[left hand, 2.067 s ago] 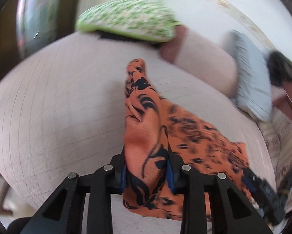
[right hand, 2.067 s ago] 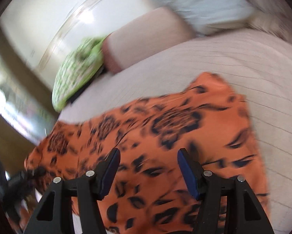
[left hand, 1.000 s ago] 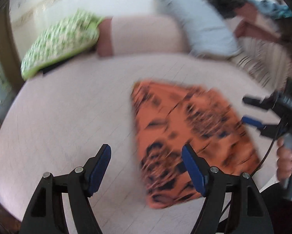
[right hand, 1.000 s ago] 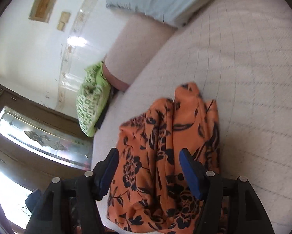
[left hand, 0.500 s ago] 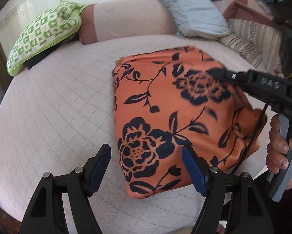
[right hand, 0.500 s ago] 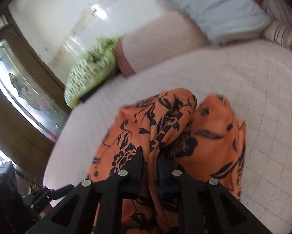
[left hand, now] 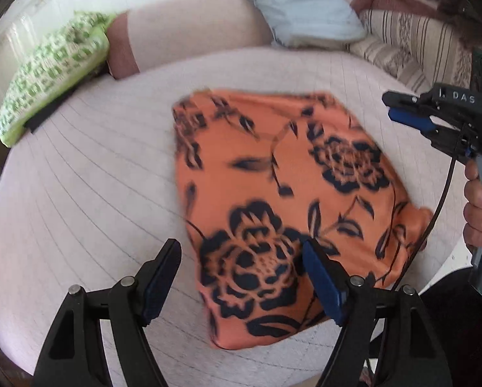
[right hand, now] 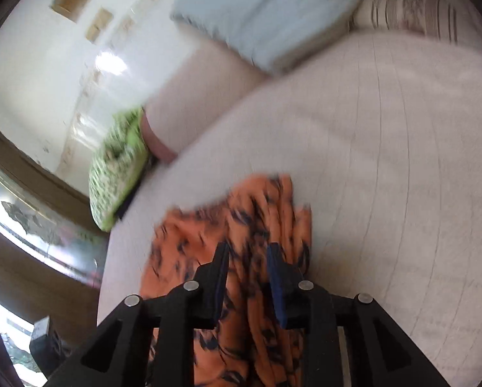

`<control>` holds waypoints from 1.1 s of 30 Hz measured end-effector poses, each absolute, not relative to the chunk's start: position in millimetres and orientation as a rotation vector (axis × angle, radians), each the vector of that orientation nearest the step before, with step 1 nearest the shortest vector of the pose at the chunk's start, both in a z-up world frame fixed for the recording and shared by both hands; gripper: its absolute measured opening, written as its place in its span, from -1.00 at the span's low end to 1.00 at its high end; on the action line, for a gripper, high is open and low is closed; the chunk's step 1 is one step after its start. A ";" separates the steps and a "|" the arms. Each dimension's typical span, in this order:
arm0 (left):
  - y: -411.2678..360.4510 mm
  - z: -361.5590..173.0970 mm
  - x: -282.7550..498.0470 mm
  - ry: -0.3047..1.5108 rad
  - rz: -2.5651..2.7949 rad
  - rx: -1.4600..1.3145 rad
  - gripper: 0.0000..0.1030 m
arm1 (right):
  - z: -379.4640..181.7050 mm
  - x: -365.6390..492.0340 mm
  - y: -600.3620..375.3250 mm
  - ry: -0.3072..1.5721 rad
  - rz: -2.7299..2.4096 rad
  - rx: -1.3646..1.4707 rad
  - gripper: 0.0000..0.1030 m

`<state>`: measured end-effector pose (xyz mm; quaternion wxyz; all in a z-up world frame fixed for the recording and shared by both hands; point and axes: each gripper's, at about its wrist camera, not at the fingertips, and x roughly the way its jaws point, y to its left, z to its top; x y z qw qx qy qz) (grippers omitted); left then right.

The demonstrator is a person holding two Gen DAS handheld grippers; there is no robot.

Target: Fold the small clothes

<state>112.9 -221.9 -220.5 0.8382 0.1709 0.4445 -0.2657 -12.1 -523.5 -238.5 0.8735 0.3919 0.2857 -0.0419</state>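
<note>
The orange floral garment (left hand: 283,206), spread wide two seconds ago, now lies folded into a compact block on the pale quilted bed (left hand: 89,174). The left tongs (left hand: 241,277) hover spread above its near edge; the right tongs (right hand: 245,277), which pinched a fold half a second ago, are opening over it, so another fold looks next
</note>
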 end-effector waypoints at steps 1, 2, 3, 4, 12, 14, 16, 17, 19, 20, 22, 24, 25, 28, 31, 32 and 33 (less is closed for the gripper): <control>-221.5 -214.2 115.1 0.915 -0.557 0.358 0.52 | -231.5 -8.4 -520.5 0.577 -0.057 0.808 -0.47; -221.5 -209.9 118.9 0.894 -0.542 0.359 0.52 | -225.2 0.9 -513.4 0.583 0.012 0.792 -0.47; -221.4 -206.6 125.8 0.878 -0.520 0.361 0.52 | -219.7 11.8 -503.2 0.603 0.062 0.758 -0.47; -221.9 -206.0 136.5 0.871 -0.488 0.369 0.52 | -216.1 21.7 -493.9 0.621 0.075 0.710 -0.47; -234.6 -249.8 178.4 0.998 -0.419 0.412 0.69 | -295.1 93.4 -517.3 0.934 -0.060 0.895 -0.57; -233.7 -244.2 177.8 1.011 -0.411 0.386 0.69 | -298.8 87.2 -526.6 0.905 -0.041 0.963 -0.51; -227.8 -235.6 169.2 1.014 -0.424 0.378 0.68 | -282.1 76.7 -520.9 0.857 -0.025 0.895 -0.51; -225.1 -232.1 163.3 1.003 -0.422 0.382 0.68 | -273.6 69.1 -516.6 0.838 -0.024 0.848 -0.51; -216.0 -223.7 145.7 0.970 -0.432 0.383 0.68 | -263.2 46.2 -508.1 0.818 0.011 0.794 -0.51; -211.4 -221.5 137.0 0.957 -0.440 0.382 0.68 | -259.6 31.1 -503.8 0.812 0.041 0.787 -0.51; -201.9 -221.8 119.9 0.950 -0.452 0.399 0.69 | -247.5 16.7 -493.4 0.808 0.070 0.769 -0.51; -202.0 -240.3 110.0 0.974 -0.448 0.454 0.70 | -244.3 -7.1 -483.4 0.839 0.074 0.721 -0.51; -203.9 -249.2 110.2 0.987 -0.438 0.476 0.72 | -251.1 -16.3 -475.7 0.874 0.056 0.698 -0.51; -207.1 -268.2 111.6 1.063 -0.417 0.484 0.80 | -286.5 -30.9 -465.1 0.975 -0.007 0.653 -0.49; -210.8 -246.1 101.2 1.003 -0.430 0.493 0.80 | -275.3 -28.2 -461.8 0.957 -0.027 0.599 -0.50; -211.6 -238.7 96.9 0.973 -0.427 0.510 0.80 | -269.3 -30.9 -461.0 0.928 -0.021 0.592 -0.50; -211.4 -230.7 92.8 0.942 -0.418 0.524 0.80 | -265.4 -35.4 -461.5 0.896 -0.013 0.600 -0.50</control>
